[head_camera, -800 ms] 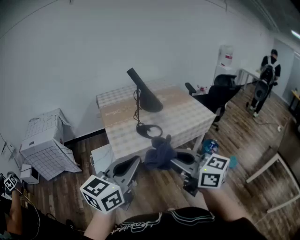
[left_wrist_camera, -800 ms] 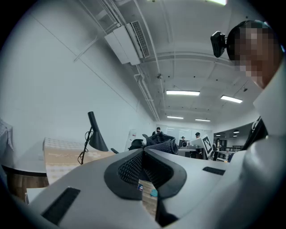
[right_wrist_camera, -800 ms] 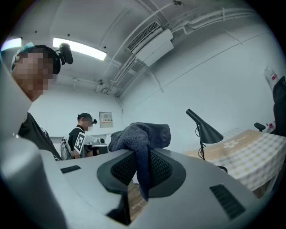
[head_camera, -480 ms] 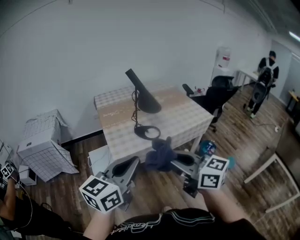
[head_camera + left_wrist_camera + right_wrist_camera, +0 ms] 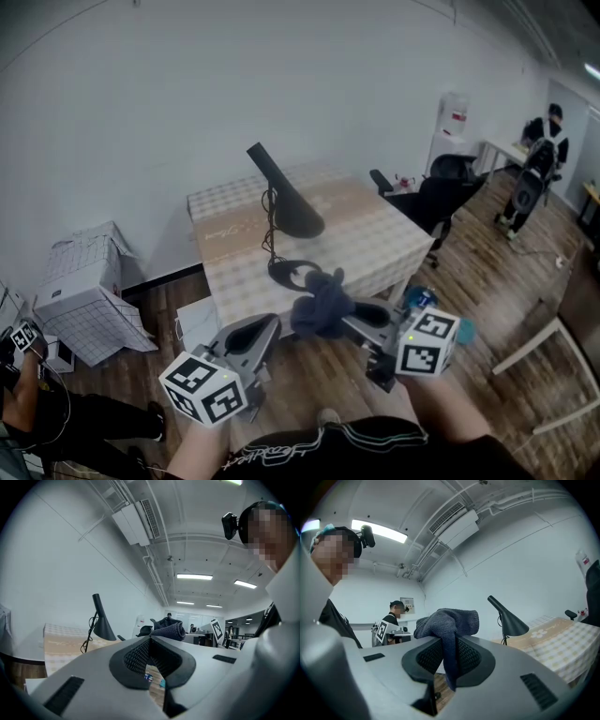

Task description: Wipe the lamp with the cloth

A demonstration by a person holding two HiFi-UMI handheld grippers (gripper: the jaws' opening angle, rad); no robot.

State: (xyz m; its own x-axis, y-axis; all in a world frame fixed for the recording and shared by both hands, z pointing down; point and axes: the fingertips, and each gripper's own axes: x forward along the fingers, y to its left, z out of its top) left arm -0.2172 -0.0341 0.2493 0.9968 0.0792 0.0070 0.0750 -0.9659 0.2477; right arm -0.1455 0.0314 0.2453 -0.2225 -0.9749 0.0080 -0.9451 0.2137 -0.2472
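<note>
Right claw (image 5: 349, 319) clamped on cloth (image 5: 319, 305); left claw (image 5: 265, 328) pressed together, empty. Lamp (image 5: 284, 200) on tabletop (image 5: 375, 239) straight ahead, beyond cloth (untouched, I judge); stem upright; right claw looks nearer.

The lamp (image 5: 292, 208) stands on the table (image 5: 380, 242), cloth (image 5: 320, 306) before it, boxes (image 5: 89, 298) to its left.

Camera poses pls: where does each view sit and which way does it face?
Head view: on head, steeply down at table, lamp, left gripper, right gripper; forearms show.
Left gripper view: along its shut fingers toward lamp.
Right gripper view: along fingers clamping cloth.
Shared: lamp and cloth in all three.
</note>
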